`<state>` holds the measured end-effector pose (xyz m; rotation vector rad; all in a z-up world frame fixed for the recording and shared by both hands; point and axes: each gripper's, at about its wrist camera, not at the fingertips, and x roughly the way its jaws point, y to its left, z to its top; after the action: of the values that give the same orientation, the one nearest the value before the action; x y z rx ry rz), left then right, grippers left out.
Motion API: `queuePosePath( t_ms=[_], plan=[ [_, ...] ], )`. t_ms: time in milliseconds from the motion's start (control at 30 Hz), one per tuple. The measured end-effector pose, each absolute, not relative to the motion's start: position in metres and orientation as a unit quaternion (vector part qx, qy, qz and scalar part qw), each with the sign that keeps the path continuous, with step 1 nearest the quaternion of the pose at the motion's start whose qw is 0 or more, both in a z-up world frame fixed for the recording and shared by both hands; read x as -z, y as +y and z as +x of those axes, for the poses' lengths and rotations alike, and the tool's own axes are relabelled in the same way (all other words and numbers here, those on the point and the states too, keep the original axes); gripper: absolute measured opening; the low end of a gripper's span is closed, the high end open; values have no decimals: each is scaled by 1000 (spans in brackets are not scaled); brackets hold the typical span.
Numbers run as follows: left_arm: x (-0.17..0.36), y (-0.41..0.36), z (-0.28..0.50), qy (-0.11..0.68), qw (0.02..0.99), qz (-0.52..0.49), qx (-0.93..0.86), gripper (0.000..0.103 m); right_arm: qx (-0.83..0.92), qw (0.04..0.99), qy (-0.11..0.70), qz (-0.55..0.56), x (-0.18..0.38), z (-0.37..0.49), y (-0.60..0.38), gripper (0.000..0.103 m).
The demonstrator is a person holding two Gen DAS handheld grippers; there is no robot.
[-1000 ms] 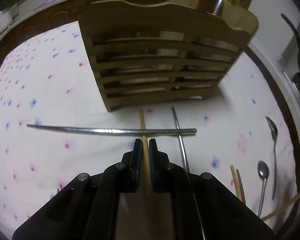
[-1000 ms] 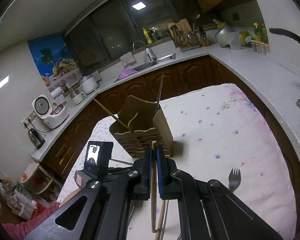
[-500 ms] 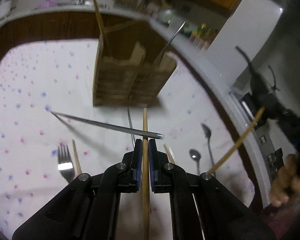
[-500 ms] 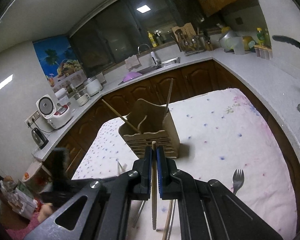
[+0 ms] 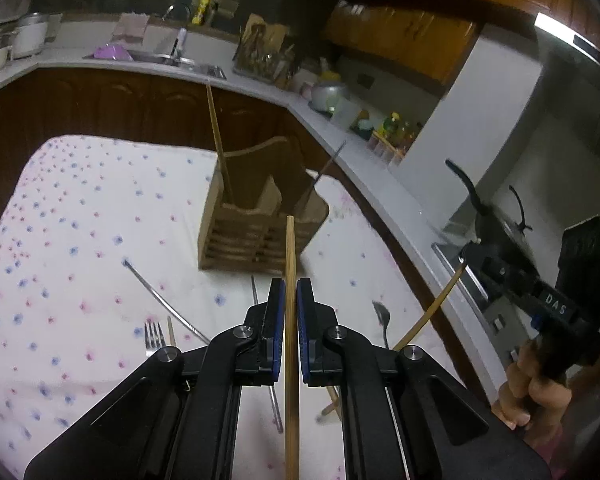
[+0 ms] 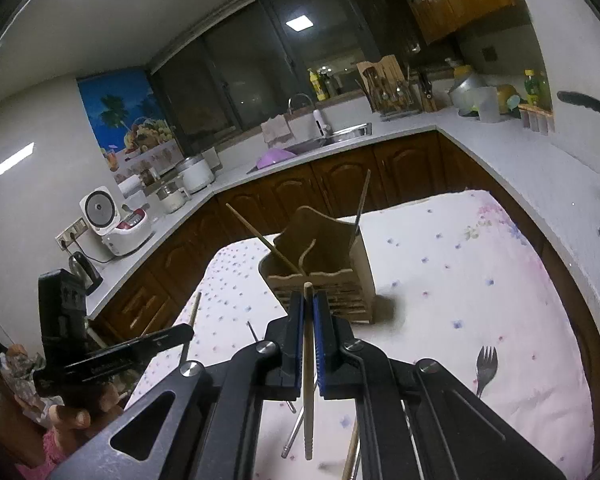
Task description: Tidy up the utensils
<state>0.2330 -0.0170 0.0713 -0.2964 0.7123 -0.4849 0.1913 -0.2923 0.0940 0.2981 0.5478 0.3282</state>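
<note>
The wooden holder [image 5: 260, 232] stands upright on the flowered cloth [image 5: 80, 240] and serves here as the landmark. Inside it one wooden chopstick [image 5: 218, 144] leans in the left compartment and one metal chopstick [image 5: 324, 172] leans in the right compartment. In front of the holder, above the cloth, the left gripper [image 5: 288, 288] is clamped on a wooden chopstick [image 5: 290, 280], whose tip points toward the front wall of the holder. The right gripper [image 6: 308, 300] is also closed on a wooden chopstick [image 6: 308, 344], and its tip is just before the holder in the right wrist view. On the cloth in front of the holder lie a long metal chopstick [image 5: 160, 300] and, nearer to the camera, a fork [image 5: 153, 334]. To the right of the holder, in front, lies a spoon [image 5: 382, 320]. In the right wrist view another fork [image 6: 486, 364] lies well apart from the holder, on its right. A hand [image 5: 536, 392] holds the right gripper at the right edge of the left wrist view.
</note>
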Motion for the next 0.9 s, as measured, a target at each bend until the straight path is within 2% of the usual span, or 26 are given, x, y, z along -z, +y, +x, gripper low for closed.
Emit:
queuePosePath(
  t_ms=[533,900],
  plan=[
    [-111,-11,248,258,932,-147,209,5,-159,949,238,135,-108,218,-284,5],
    [-112,1,270,209,947,-166,181,5,-162,956,205,136,-120,232,-283,5]
  ],
)
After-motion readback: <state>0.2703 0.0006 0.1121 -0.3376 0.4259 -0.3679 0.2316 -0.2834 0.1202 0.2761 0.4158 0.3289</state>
